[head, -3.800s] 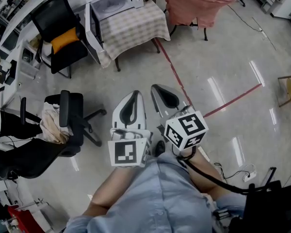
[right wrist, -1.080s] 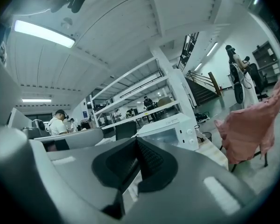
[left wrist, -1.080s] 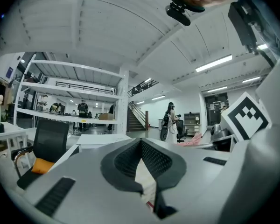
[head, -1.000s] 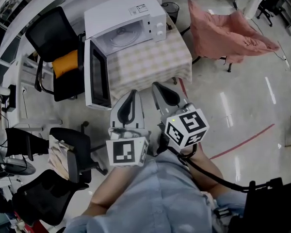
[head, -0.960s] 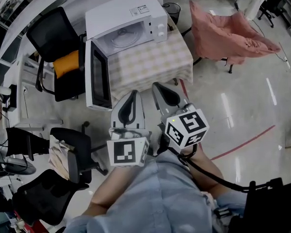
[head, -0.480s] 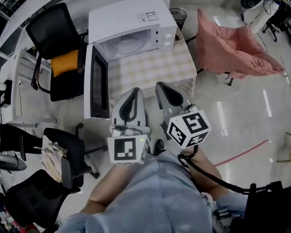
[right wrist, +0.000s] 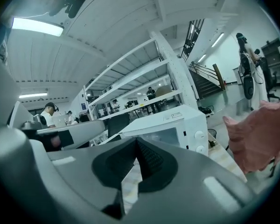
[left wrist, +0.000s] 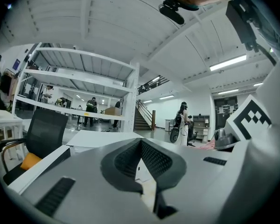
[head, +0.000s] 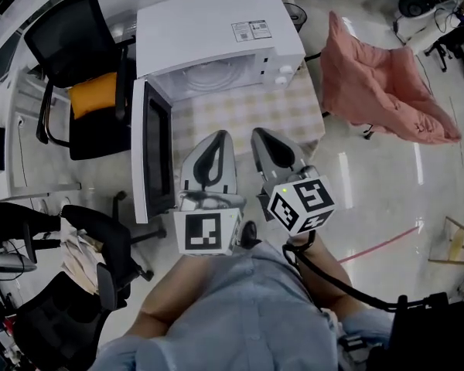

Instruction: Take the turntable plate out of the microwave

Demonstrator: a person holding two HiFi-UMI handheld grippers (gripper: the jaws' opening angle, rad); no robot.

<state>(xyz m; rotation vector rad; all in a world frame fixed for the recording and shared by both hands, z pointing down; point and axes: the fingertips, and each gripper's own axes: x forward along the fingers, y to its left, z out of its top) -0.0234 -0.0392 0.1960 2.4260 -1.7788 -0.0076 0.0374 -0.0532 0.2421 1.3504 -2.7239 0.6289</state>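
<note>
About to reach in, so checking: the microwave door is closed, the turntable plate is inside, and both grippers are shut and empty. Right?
No, the microwave door is open, swung out to the left of the microwave, as the head view shows. The rest holds: the turntable plate is inside, and the left gripper and right gripper are both shut and empty.

The head view looks steeply down from above the person, with the left hand-held gripper [head: 219, 135] and right hand-held gripper [head: 257, 132] close under the lens and the open microwave [head: 216, 29] on its tabletop [head: 247, 110] just beyond. Each gripper view rides low behind its own jaws, facing roughly level. The right one shares the microwave's front and the pink cloth [head: 387, 76] with the head view. The left one seems to catch only the microwave's top, mostly hidden.
</note>
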